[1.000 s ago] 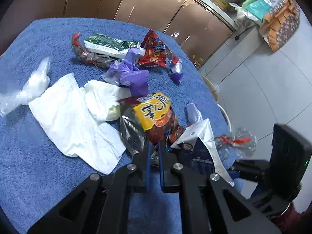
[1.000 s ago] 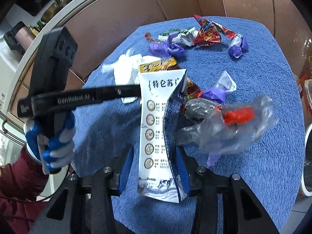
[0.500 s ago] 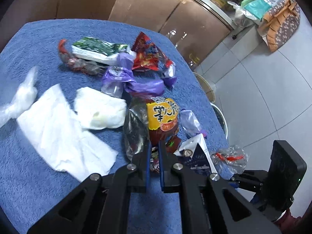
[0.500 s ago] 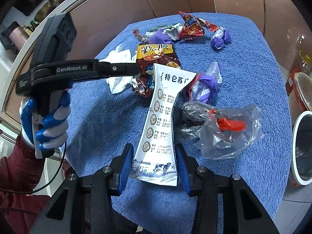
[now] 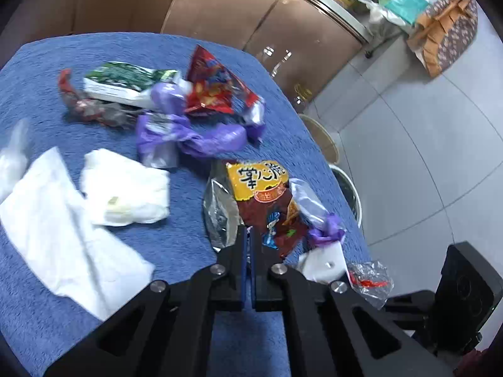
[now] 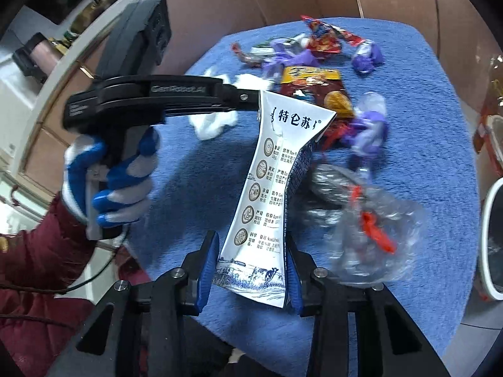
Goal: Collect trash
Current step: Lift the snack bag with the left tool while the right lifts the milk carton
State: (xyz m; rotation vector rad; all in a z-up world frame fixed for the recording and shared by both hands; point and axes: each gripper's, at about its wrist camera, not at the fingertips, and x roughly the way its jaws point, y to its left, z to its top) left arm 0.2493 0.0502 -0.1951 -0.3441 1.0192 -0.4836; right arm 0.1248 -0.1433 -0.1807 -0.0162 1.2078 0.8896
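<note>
My left gripper [image 5: 250,235] is shut on the near edge of a yellow and dark red snack bag [image 5: 264,201] and holds it over the blue cloth. The same bag [image 6: 314,86] shows in the right wrist view beyond the carton. My right gripper [image 6: 251,257] is shut on a squashed white and blue milk carton [image 6: 276,182], held upright. The carton's top [image 5: 323,260] shows in the left wrist view. The left gripper's body [image 6: 163,94] crosses the right wrist view, held by a blue-gloved hand.
On the blue cloth [image 5: 188,245] lie white tissues [image 5: 63,226], a crumpled tissue [image 5: 125,191], purple bags [image 5: 195,135], a red snack bag [image 5: 210,88], a green packet [image 5: 122,81] and a clear bag with a red strip [image 6: 371,229]. A white-rimmed bin [image 6: 490,238] stands at the table's right.
My left gripper has drawn the snack bag toward the table's right edge, away from the tissues. My right gripper has lifted the milk carton more upright, beside the left gripper.
</note>
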